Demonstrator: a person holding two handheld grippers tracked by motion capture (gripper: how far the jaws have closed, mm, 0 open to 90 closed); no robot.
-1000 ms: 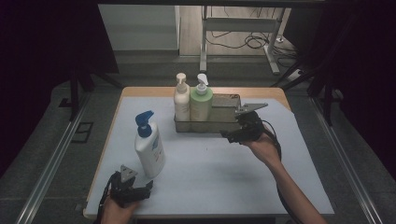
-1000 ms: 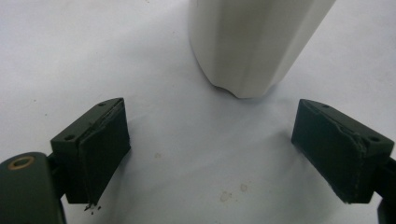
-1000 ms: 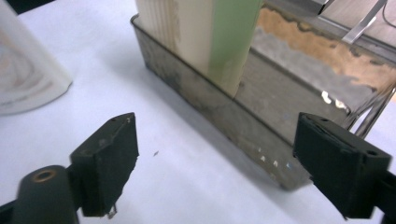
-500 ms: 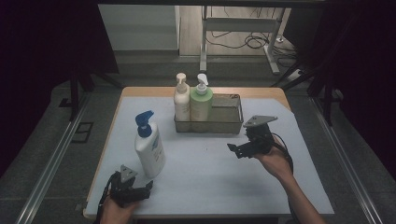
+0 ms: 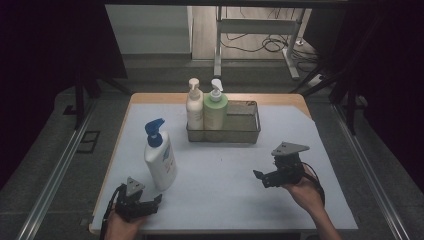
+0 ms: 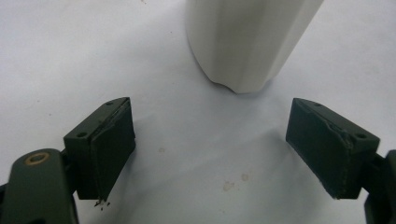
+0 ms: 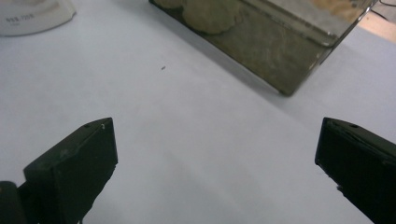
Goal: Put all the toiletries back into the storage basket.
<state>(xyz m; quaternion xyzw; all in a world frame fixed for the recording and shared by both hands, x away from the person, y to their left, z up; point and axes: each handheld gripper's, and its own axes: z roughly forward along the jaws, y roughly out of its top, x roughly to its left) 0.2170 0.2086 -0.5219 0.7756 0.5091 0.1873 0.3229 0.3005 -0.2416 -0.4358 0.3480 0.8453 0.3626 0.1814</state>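
A white pump bottle with a blue head [image 5: 159, 155] stands on the white mat at the left front. Its base [image 6: 245, 42] rises just beyond my open left gripper [image 6: 210, 144], which rests near the front left corner [image 5: 150, 202]. A metal mesh basket [image 5: 243, 125] at the back holds a cream pump bottle [image 5: 194, 107] and a green pump bottle [image 5: 216, 109] at its left end. My right gripper [image 5: 261, 177] hovers open over the mat at the front right, jaws wide with nothing between them [image 7: 215, 154]; the basket's corner [image 7: 280, 56] lies ahead of it.
The white mat [image 5: 220, 170] covers a wooden table [image 5: 260, 97] with dark floor and metal rails on both sides. A table frame and cables [image 5: 265, 42] lie beyond the far edge. The right half of the basket holds nothing.
My right gripper has drawn back from the basket's right end toward the front right of the mat. The left gripper and the bottles have stayed where they were.
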